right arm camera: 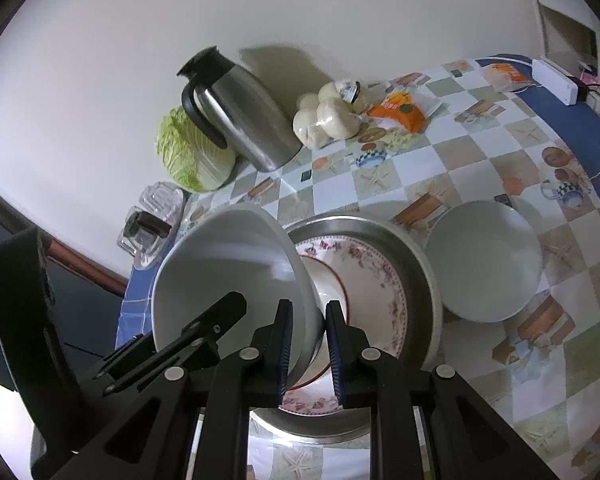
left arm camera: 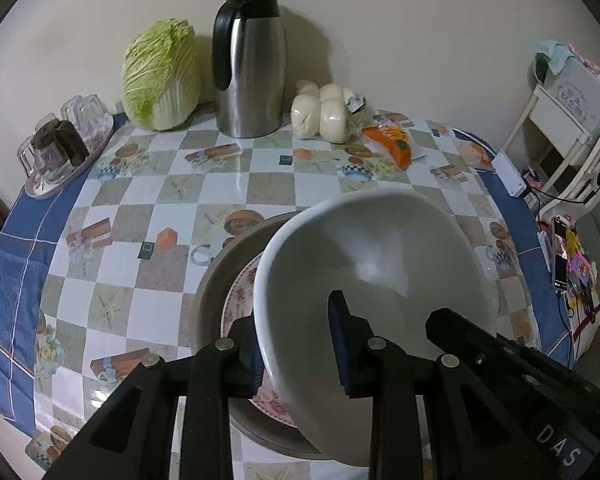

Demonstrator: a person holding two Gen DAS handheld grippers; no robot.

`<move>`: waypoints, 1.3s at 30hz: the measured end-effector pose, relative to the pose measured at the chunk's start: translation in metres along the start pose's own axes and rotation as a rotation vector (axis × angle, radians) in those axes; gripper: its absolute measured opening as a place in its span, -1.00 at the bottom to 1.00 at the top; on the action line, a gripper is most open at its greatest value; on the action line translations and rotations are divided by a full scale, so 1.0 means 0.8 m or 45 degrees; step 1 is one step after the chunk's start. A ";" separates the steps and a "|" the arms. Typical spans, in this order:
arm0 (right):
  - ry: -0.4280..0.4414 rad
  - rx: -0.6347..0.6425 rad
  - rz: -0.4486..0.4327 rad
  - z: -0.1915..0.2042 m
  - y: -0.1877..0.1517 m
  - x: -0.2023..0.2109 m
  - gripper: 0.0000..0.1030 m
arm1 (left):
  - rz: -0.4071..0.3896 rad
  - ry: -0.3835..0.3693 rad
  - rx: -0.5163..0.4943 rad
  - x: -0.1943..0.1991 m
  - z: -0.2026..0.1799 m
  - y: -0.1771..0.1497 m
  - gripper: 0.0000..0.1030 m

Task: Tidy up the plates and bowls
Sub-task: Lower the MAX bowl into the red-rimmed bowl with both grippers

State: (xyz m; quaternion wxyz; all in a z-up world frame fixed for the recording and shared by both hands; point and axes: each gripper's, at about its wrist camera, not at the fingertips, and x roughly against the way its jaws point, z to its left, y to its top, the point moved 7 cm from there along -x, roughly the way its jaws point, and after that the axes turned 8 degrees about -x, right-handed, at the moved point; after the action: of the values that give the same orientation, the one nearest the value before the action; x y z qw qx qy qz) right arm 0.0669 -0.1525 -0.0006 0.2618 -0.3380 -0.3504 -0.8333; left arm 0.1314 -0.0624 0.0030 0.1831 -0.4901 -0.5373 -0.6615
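A large white bowl (left arm camera: 376,300) is held tilted above a steel basin (right arm camera: 416,264), with both tools clamped on its rim. The left tool (left arm camera: 296,344) is closed on the bowl's wall at about 8 o'clock of the rim as the left wrist view has it, one blue ribbed pad (left arm camera: 340,344) inside and the other outside. The right tool (right arm camera: 308,348) is closed on the opposite edge, pinched at about 5 o'clock of the rim in the right wrist view. The step in hand is judged to be the lowering of this bowl onto the stack in the basin, where a flower-patterned plate (right arm camera: 380,280) lies with a red-rimmed white dish (right arm camera: 328,276) on top. The next move would seem to call for the bowl to be levelled and centred over the stack before both grips are released together, since a glazed, smooth wall could slip or knock the dish. A second white bowl (right arm camera: 486,262) stands on the table (right arm camera: 460,168) just beside the basin, at 3 o'clock of it, and is not yet stacked. The bowls are glossy ceramic, deep and round; the basin is brushed metal with a wide flat lip; the table is covered by a shiny checked oilcloth. A steel thermos jug (left arm camera: 250,68) is seen at 12 o'clock, by the wall.
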 end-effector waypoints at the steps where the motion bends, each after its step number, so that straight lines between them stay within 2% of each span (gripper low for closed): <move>1: -0.003 0.002 0.006 0.001 -0.001 -0.002 -0.61 | 0.003 -0.001 0.001 -0.001 0.002 -0.001 -0.45; 21: -0.084 0.008 0.039 -0.005 -0.006 -0.024 -0.61 | 0.042 -0.058 0.032 -0.018 0.011 -0.006 -0.44; 26: -0.097 0.001 0.044 -0.009 -0.007 -0.028 -0.57 | 0.064 -0.043 0.043 -0.025 0.015 -0.010 -0.40; 28: -0.094 -0.006 0.053 -0.012 -0.007 -0.032 -0.57 | 0.065 -0.067 0.051 -0.028 0.015 -0.011 -0.39; 39: -0.096 0.001 0.051 -0.011 -0.007 -0.032 -0.57 | 0.064 -0.038 0.040 -0.030 0.014 -0.010 -0.39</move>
State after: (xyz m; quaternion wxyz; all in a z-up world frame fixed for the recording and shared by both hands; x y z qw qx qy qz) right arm 0.0762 -0.1507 -0.0267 0.2652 -0.3760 -0.3533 -0.8145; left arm 0.1408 -0.0563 -0.0221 0.1994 -0.5104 -0.5378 -0.6407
